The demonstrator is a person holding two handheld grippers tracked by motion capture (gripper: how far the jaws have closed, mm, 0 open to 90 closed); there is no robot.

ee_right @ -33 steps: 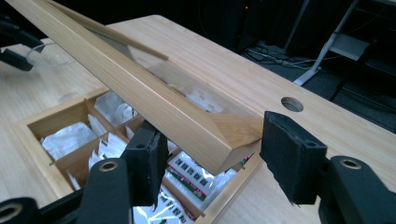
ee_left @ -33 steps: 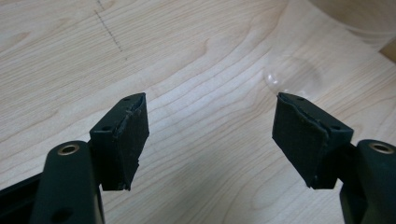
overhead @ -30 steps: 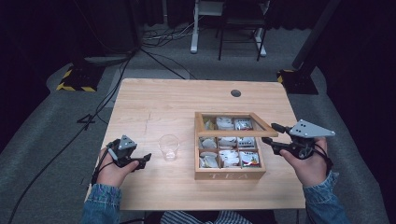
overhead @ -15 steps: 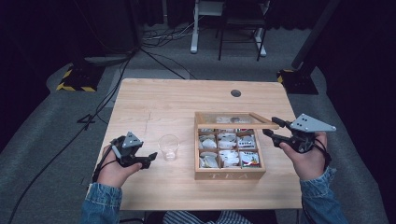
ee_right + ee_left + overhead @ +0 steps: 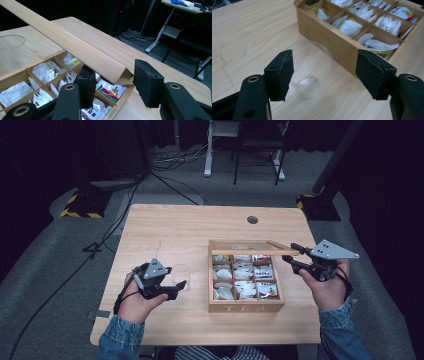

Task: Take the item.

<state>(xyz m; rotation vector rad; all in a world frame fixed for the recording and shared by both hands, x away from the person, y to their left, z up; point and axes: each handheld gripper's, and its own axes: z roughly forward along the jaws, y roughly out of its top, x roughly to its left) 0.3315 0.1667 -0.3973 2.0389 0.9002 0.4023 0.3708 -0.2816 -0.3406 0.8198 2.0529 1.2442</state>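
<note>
At far left, our left hand (image 5: 137, 302) enters from the bottom edge, sleeve in blue denim, palm wrapped around the left gripper (image 5: 177, 287), which points right across the table (image 5: 175, 227). Its jaws stand apart and have just been narrowing slightly; in the left gripper view the clear glass cup (image 5: 310, 67) sits between them, and we see a gap on the right side, while contact on the left cannot be judged. In the high view the cup (image 5: 180, 275) stands upright on the table, just beside the left wall of the wooden tea box (image 5: 245, 306).

At centre, the tea box rests on the table with "TEA" on its front wall. Its compartments hold tea bags (image 5: 242, 269) in paper sachets. The hinged lid (image 5: 252, 249) is raised and stands up from the far edge of the box.

At right, our right hand (image 5: 330, 287) is held level beside the box, the right gripper (image 5: 289, 256) pointing left at the lid's near right corner. In the right gripper view the jaws have just been closing, and the lid's edge (image 5: 75, 47) runs between them, the corner clamped by the pads.
</note>
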